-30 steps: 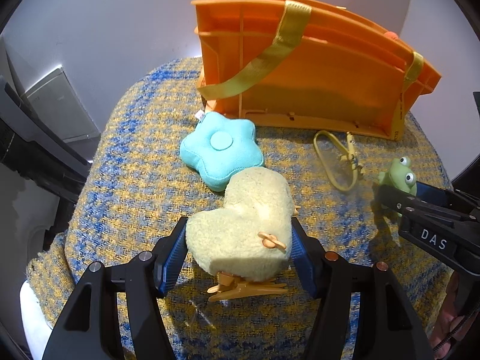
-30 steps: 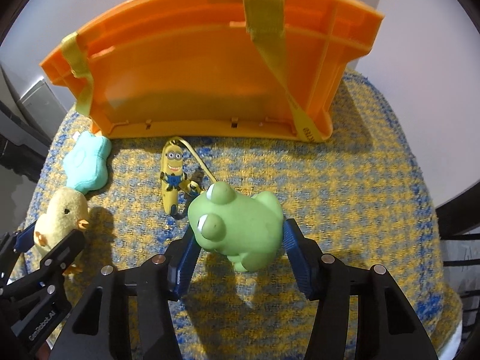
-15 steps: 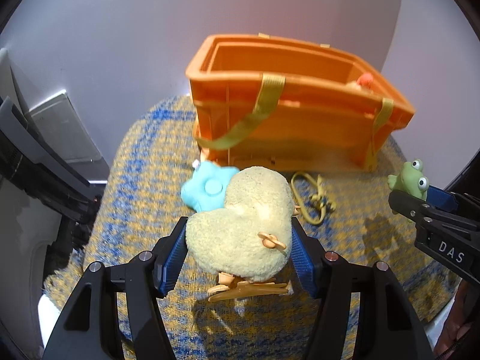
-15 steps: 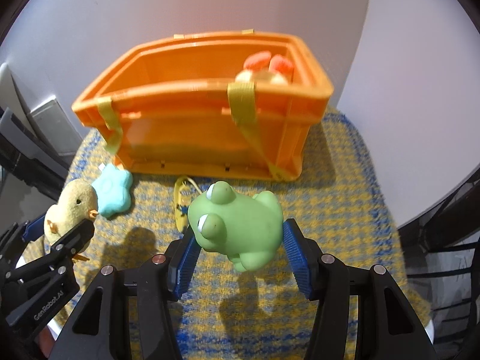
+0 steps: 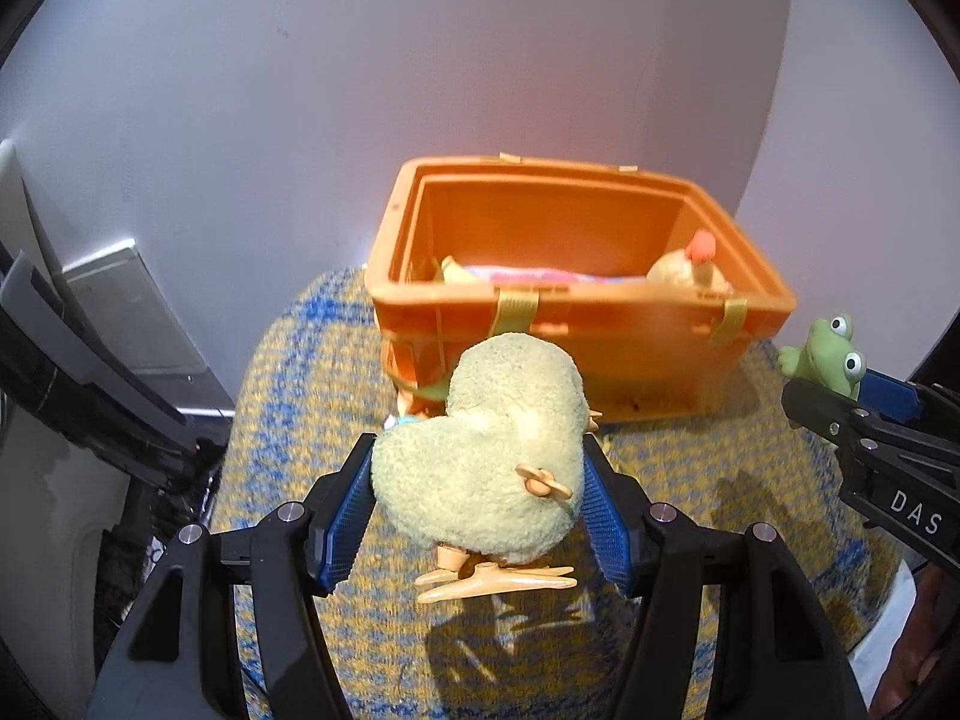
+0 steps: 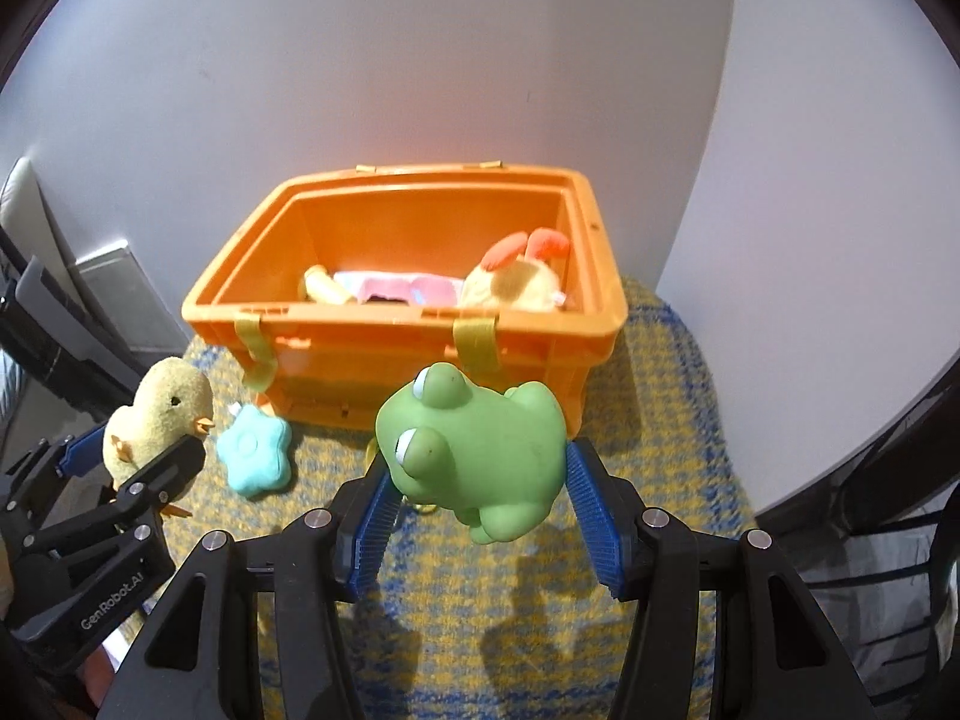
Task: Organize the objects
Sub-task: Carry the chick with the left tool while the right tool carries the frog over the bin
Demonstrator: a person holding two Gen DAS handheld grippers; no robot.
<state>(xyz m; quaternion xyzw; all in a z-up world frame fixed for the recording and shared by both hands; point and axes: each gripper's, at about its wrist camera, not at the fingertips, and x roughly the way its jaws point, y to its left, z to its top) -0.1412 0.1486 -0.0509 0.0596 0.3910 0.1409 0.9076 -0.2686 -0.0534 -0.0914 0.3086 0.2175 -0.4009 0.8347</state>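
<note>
Pale yellow chick (image 5: 480,450), green frog (image 6: 480,450), orange crate (image 6: 372,354), turquoise star (image 6: 255,453), yellow-and-blue checked cloth (image 6: 660,450).

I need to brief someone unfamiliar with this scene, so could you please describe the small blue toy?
Find the orange crate on the checked cloth. The star cushion lies on the cloth at its front left corner, the only turquoise thing, flat and unheld.

A yellow-and-blue woven cloth (image 6: 660,420) covers the surface before a pale wall (image 6: 420,60).
</note>
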